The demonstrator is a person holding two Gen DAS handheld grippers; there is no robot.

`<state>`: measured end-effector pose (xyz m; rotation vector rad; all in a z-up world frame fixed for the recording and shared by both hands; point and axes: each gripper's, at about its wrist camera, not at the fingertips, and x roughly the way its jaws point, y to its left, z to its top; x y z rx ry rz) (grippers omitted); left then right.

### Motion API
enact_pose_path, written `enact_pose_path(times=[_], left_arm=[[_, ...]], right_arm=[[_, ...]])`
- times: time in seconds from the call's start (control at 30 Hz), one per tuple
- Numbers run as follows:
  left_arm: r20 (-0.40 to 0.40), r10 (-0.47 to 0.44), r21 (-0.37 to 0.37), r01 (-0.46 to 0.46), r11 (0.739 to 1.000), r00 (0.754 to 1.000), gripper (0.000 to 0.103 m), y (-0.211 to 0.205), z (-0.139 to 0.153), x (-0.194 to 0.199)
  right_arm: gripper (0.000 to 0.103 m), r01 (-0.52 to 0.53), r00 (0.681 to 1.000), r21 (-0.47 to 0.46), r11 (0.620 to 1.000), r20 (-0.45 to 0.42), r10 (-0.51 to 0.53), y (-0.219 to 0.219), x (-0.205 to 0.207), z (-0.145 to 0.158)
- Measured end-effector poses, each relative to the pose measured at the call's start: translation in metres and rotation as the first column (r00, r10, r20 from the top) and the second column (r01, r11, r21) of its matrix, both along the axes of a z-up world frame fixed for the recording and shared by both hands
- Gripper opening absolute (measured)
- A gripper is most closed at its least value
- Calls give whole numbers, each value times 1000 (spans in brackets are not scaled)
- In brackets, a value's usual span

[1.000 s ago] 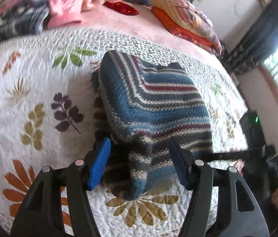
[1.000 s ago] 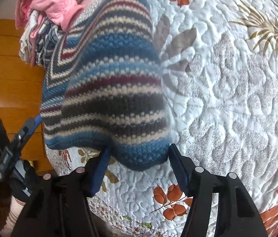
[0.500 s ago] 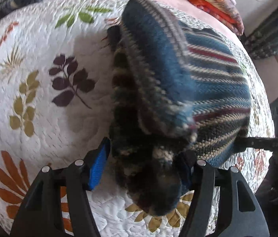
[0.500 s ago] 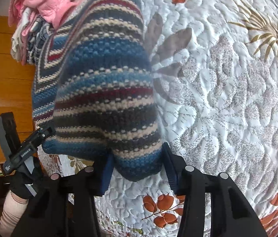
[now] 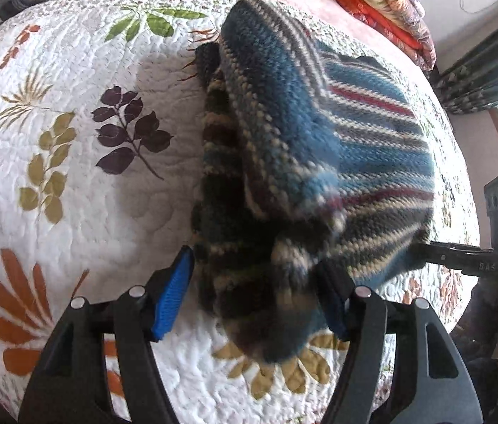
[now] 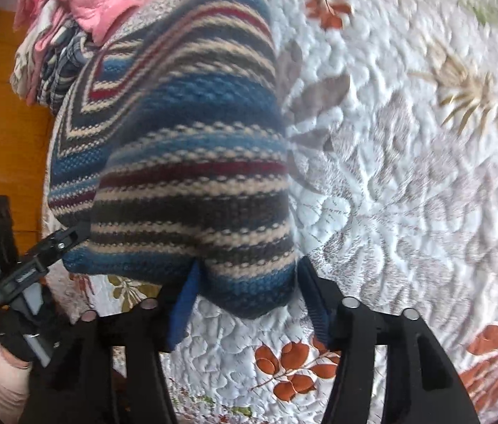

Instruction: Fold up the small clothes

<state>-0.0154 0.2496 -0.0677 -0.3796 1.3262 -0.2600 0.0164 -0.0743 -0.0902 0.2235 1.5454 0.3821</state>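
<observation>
Evidently the near hem of the striped knitted garment (image 5: 319,148) is bunched between the blue pads of the left gripper (image 5: 256,296), whose jaws are set fairly wide around a thick wad of wool; whether the wad is truly pinched cannot be told, since the right pad is half hidden by the knit. The other near corner is enclosed in the same way by the right gripper (image 6: 245,293), the fabric filling the gap between its pads, and a firm clamp cannot be confirmed there either.

Several risks are judged from this. If only the upper layer is caught, the lower layers may be left behind on the quilt (image 5: 83,183) and the fold may be spoiled. If one side is raised faster than the other, the edge may be skewed. The bulky knit may also slip out, being thick and springy.

The garment is seen lying on the leaf-patterned quilt, already doubled into a compact block, with its near edge lifted and curled. Bands of blue, dark grey, cream and red are shown. Beyond it, a heap of pink and checked clothes (image 6: 72,17) is piled at the far edge.
</observation>
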Motion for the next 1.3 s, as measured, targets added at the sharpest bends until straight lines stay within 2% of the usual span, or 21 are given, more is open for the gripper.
enact_pose_path(times=[0.07,0.1,0.2,0.3,0.37,0.47,0.53,0.77,0.83,1.2,1.3], left_arm=[[10,1,9,-1,1000,1000,66,0,9,-7],[20,8,16,-8,1000,1000,67,1,14,-12],[19,44,38,-44,998,999,71,7,24,-28],[22,65,48,-66,997,998,72,11,33,-43],[28,67,76,-69,995,997,78,8,40,-49],[56,64,91,-69,993,996,79,5,51,-63],[62,65,114,-72,991,996,85,2,56,-70],[112,79,142,-95,985,990,89,5,75,-98],[128,78,140,-96,985,989,89,7,78,-103],[167,87,152,-113,982,982,91,-2,95,-136],[169,85,151,-111,982,982,92,-9,99,-142]], right_arm=[[68,-15,999,-49,999,43,17,6,-3,12],[75,-22,997,-82,996,68,27,10,-5,20],[77,-28,991,-137,990,124,45,17,-11,37],[82,18,990,-130,991,143,1,17,-16,47],[82,36,988,-136,990,152,-15,17,-25,53],[84,39,984,-149,988,178,-12,25,-37,62],[87,39,981,-146,989,193,-11,25,-46,67],[94,37,965,-191,981,262,15,35,-82,85],[99,45,962,-197,979,274,11,32,-89,90],[99,49,945,-277,960,324,45,37,-131,105],[99,41,941,-271,962,335,55,41,-140,108]])
